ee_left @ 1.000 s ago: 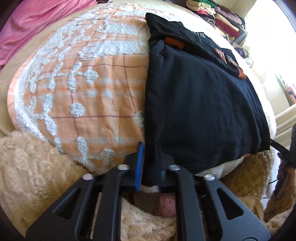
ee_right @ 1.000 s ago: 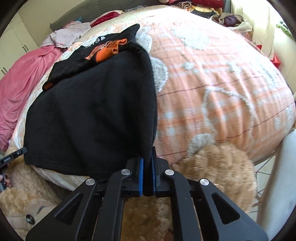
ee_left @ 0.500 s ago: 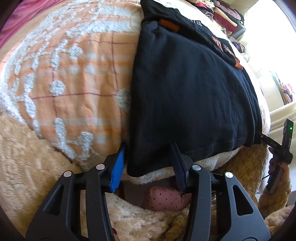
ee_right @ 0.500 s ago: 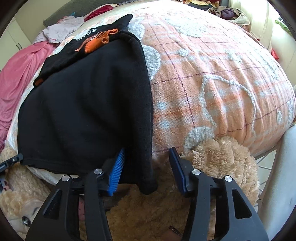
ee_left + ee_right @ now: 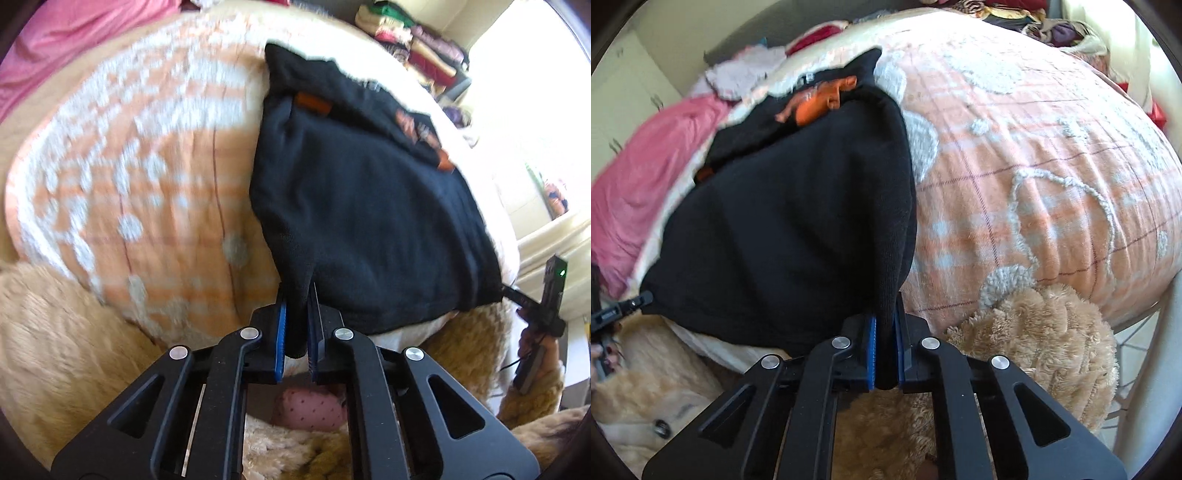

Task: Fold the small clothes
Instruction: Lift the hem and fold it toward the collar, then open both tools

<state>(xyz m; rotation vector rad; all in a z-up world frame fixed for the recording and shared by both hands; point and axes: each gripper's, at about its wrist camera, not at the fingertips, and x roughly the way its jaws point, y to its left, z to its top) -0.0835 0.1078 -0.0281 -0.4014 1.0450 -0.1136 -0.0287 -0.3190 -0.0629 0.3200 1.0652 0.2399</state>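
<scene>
One black garment (image 5: pixel 362 221) lies on the bed, with two orange patches showing on it in the left view and one orange bunch (image 5: pixel 820 99) in the right. Two grippers are in play, the left (image 5: pixel 295 332) and the right (image 5: pixel 885 347), each with two blue-padded fingers (image 5: pixel 281 332). One orange-and-white bedspread (image 5: pixel 1034 177), one pink blanket (image 5: pixel 639 192) and one stack of folded clothes (image 5: pixel 417 44) complete the count.

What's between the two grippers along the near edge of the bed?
The black shirt's hem spans it: left gripper pinches one corner, right gripper the other, per both wrist views.
</scene>
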